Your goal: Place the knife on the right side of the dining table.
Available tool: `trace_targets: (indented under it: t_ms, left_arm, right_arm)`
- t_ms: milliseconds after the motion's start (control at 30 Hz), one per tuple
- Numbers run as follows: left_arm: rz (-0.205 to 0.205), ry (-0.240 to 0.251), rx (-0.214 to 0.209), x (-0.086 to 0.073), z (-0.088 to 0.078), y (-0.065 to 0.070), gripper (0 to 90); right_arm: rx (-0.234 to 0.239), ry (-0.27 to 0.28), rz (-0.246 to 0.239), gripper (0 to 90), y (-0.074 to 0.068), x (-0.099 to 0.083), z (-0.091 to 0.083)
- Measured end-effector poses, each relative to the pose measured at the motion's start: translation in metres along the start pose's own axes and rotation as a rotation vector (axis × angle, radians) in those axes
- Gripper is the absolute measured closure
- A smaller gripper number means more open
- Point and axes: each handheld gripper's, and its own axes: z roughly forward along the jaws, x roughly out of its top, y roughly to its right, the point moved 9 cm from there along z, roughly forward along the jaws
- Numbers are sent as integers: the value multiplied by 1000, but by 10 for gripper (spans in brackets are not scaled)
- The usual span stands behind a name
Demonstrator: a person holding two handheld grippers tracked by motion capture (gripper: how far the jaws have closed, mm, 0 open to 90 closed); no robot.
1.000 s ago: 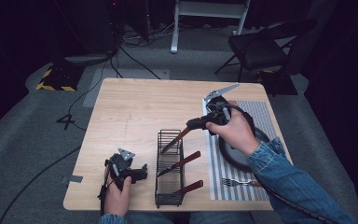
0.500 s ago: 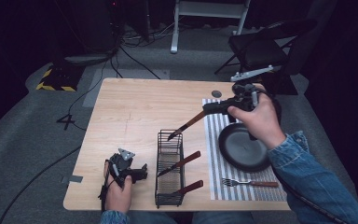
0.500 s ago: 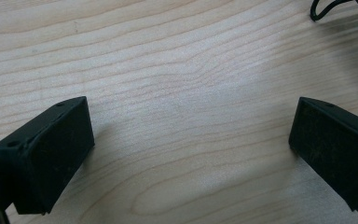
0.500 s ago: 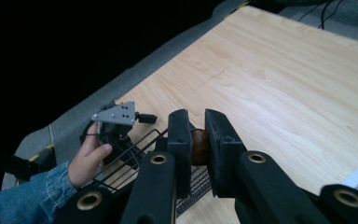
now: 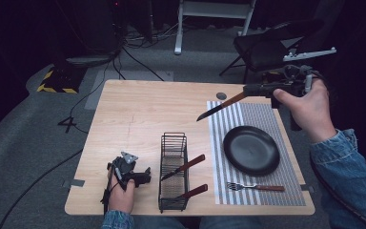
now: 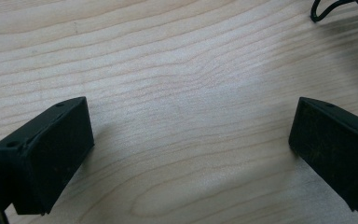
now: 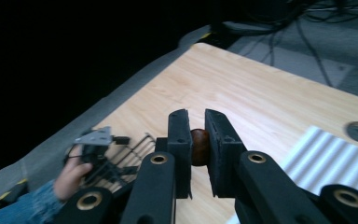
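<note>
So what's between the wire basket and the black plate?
In the high view, only bare table and the striped placemat's edge lie between the wire basket and the black plate.

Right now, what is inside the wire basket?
Two knives with brown handles, one and another, lean in the wire basket. Their blades are hard to make out through the wires.

Nothing to read anywhere here, no words, brands or numbers on the table (image 5: 138, 109), the striped mat (image 5: 262, 119) or the wire rack (image 5: 173, 143). The one sign-like marking is a yellow-and-black hazard-striped strip (image 5: 57, 88) down on the floor, and it carries no lettering.
</note>
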Motion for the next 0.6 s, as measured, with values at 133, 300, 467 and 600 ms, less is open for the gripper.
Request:
trace_targets:
  t_ms: [133,300,467,600]
  left_arm:
    - [0,0,0,0,0,0,0]
    - [0,0,0,0,0,0,0]
    - [0,1,1,0,0,0,0]
    - [-2,-1,-2,0,0,0,0]
  right_arm:
    - [-47,15,25,814,24,1,-8]
    - [-97,24,45,814,51,-2,-11]
    - [-119,39,74,814,75,-3,-10]
    - [-139,42,92,814,98,-5,-4]
